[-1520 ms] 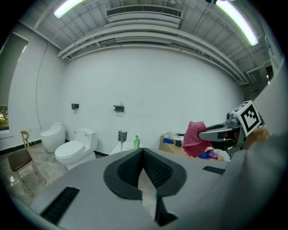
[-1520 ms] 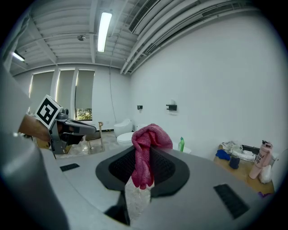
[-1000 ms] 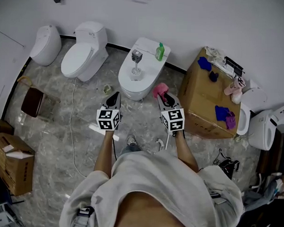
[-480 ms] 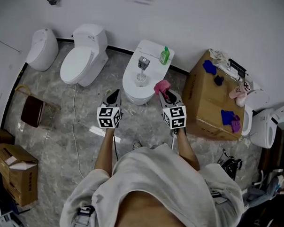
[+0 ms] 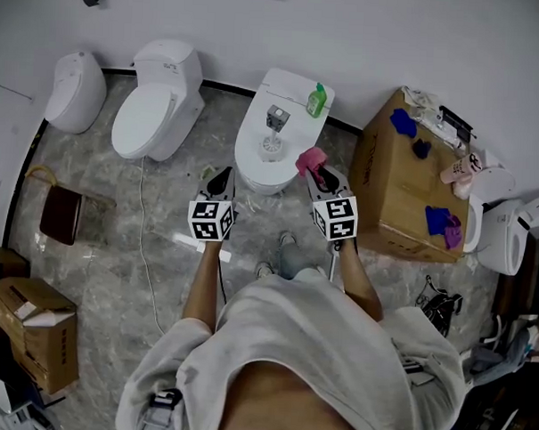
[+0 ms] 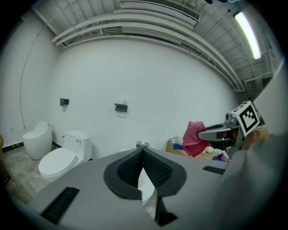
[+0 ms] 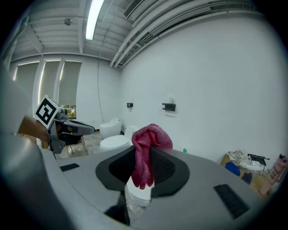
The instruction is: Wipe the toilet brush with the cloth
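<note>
The toilet brush (image 5: 274, 130) stands upright in its holder on the closed lid of the middle white toilet (image 5: 254, 160); its grey top (image 6: 142, 144) peeks over my left jaws. My right gripper (image 5: 318, 174) is shut on a pink cloth (image 5: 308, 160), held just right of the toilet's front and short of the brush. The cloth (image 7: 146, 152) hangs bunched between the right jaws. My left gripper (image 5: 222, 177) is shut with nothing in it, at the toilet's front left. From the left gripper view the cloth (image 6: 194, 138) shows at the right.
A green bottle (image 5: 317, 101) stands on the toilet's tank. A cardboard box (image 5: 399, 202) with blue and purple items is close on the right. Two more toilets (image 5: 154, 107) stand at left, a brown stool (image 5: 60, 214) and boxes (image 5: 32, 333) further left. A cable (image 5: 143, 249) runs over the floor.
The person has stepped closer to the middle toilet. Both grippers moved forward with it, and the pink cloth is now nearer the brush. Neither gripper's state changed.
</note>
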A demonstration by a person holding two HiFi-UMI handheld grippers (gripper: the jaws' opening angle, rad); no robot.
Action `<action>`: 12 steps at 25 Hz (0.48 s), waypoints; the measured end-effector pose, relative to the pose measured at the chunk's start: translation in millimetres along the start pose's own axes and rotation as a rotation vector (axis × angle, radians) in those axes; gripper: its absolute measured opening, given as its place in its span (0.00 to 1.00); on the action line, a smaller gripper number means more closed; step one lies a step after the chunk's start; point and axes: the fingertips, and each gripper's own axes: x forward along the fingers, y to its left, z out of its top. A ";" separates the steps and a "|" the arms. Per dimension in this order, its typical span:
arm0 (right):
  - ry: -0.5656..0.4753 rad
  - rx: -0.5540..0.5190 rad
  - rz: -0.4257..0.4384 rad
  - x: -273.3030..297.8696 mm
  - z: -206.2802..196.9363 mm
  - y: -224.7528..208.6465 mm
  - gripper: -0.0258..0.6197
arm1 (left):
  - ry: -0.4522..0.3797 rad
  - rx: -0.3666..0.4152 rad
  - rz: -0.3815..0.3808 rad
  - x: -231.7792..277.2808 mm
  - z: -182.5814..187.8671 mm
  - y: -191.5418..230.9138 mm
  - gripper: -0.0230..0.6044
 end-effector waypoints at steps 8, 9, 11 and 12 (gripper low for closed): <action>0.012 0.001 0.026 32.7 1.2 -13.7 0.19 | 0.025 -0.003 0.004 31.5 1.0 11.0 0.07; 0.012 0.002 0.028 37.6 2.2 -18.3 0.19 | 0.026 -0.002 0.005 37.9 3.4 11.2 0.07; 0.013 0.006 0.033 48.0 4.2 -28.6 0.19 | 0.029 0.002 0.005 51.5 8.6 11.5 0.07; 0.014 0.008 0.036 53.6 5.5 -33.7 0.19 | 0.031 0.003 0.006 58.2 11.0 12.0 0.07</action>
